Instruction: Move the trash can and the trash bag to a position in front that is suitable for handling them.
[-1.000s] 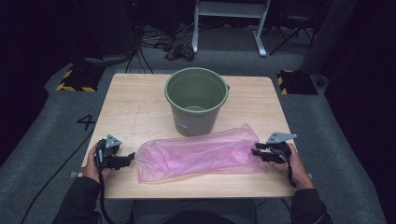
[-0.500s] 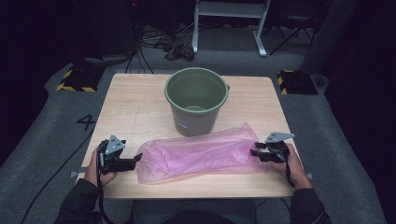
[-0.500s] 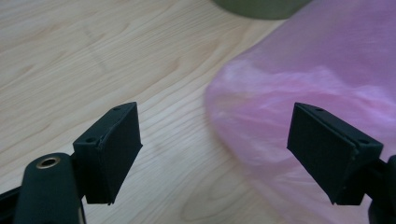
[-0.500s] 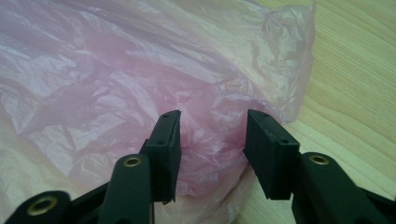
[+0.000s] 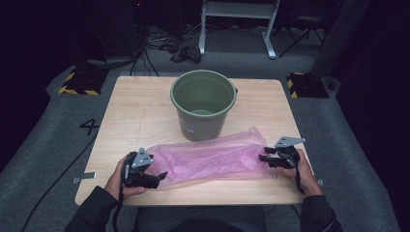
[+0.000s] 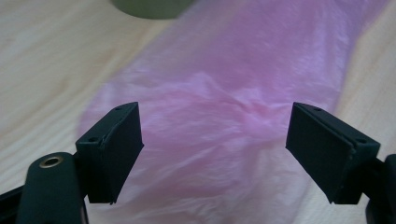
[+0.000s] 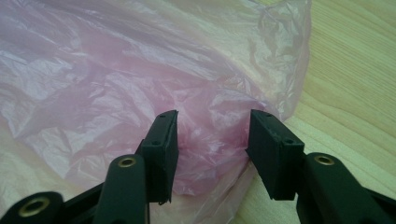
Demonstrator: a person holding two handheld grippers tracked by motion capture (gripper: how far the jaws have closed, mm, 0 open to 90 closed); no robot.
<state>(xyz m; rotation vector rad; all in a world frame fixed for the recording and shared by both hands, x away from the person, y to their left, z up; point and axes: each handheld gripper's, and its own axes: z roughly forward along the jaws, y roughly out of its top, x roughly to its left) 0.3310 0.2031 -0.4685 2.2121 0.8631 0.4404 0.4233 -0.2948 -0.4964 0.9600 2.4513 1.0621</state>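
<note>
The near base of the green bucket (image 5: 203, 104) is overlapped by the far edge of the pink plastic bag (image 5: 212, 158) in the high view. In the left gripper view the bucket (image 6: 152, 6) is cut off by the top edge and blurred. Whether anything lies inside the bag cannot be made out through its crinkled film.

One bucket, one bag and two claws are counted. The bucket is seen upright at the middle of the wooden surface (image 5: 140, 108), and its inside is seen bare down to the bottom.

The bag is found flat along the near part of the surface, just in front of the bucket, between the two claws. The left claw (image 5: 157, 176) is held released, jaws wide apart, at the bag's left end (image 6: 219, 135). The right claw (image 5: 264, 158) is held at the bag's right end (image 7: 154, 84), jaws apart with bunched film between them (image 7: 212, 140), not clenched on it.
</note>
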